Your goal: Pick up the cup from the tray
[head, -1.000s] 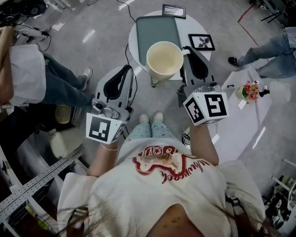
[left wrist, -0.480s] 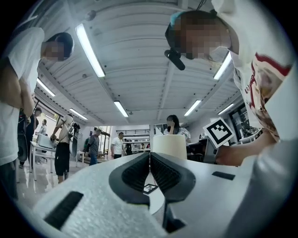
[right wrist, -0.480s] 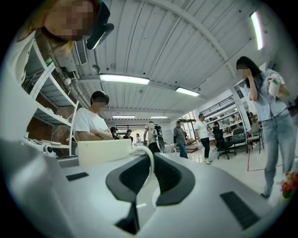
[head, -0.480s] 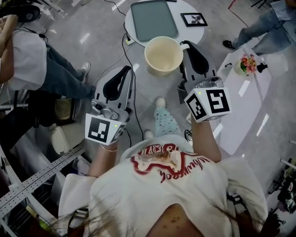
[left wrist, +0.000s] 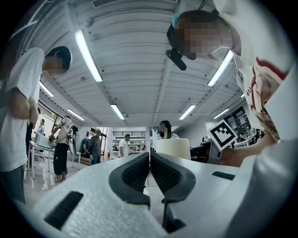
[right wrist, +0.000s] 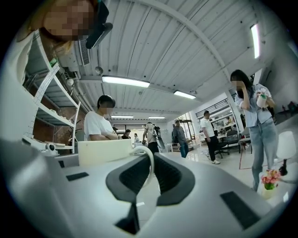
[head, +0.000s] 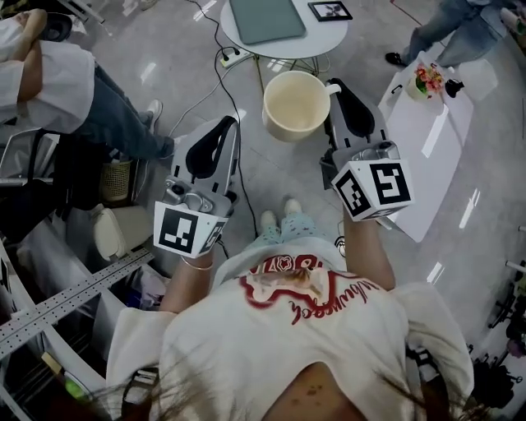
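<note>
Grey glossy floor (head: 246, 193) is filling most of the head view, cables trailing across it. Nearest: left gripper (head: 223, 130) is pointing forward with jaws pressed fully together and nothing between them; the left gripper view is confirming it, pads (left wrist: 135, 174) touching. Right gripper (head: 332, 89) is clamping the handle (right wrist: 149, 169) of the cream cup (head: 294, 105), thin white loop pinched between the pads. Cup is hanging upright over the floor, mouth up, inside looking empty, well clear of the tray (head: 267, 16). Tray is lying farther out on the round white table (head: 329, 37), framed picture (head: 329, 10) just beside it. Off to the right, a second white table (head: 427, 148) is carrying flowers (head: 427, 80).
</note>
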Available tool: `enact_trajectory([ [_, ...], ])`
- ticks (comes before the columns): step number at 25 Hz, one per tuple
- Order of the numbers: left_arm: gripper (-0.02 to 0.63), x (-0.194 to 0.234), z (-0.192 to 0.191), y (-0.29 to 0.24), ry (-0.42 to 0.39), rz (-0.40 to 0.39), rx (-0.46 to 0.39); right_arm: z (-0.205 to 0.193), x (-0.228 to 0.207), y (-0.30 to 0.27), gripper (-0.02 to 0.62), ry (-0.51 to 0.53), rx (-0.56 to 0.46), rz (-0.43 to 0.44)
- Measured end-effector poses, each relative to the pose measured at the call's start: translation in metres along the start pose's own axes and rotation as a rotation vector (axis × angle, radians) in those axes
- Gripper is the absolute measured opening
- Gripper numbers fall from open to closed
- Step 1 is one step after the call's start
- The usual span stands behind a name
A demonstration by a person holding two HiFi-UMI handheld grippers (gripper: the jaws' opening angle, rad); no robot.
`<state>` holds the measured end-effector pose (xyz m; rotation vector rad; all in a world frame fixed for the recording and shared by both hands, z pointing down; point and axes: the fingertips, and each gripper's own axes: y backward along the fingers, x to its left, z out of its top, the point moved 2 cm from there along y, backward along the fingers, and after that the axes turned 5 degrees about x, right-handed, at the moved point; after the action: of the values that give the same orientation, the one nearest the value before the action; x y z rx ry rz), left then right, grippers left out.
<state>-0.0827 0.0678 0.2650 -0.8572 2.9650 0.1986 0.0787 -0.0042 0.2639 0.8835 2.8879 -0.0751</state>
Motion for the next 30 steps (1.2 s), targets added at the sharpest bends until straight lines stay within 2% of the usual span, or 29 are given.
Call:
enact_trajectory([
  [8, 0.021, -0.021, 0.014, -0.007, -0.004, 0.02, -0.035, 0.007, -0.005, 0.019, 0.041, -0.068, -0.011, 0.062],
  [18, 0.021, -0.035, 0.018, -0.001, -0.014, 0.01, -0.044, 0.012, -0.004, 0.034, 0.041, 0.005, -0.025, 0.026],
  [30, 0.021, -0.036, 0.022, 0.008, -0.013, 0.004, -0.05, 0.013, 0.006, 0.039, 0.041, 0.01, -0.037, 0.023],
])
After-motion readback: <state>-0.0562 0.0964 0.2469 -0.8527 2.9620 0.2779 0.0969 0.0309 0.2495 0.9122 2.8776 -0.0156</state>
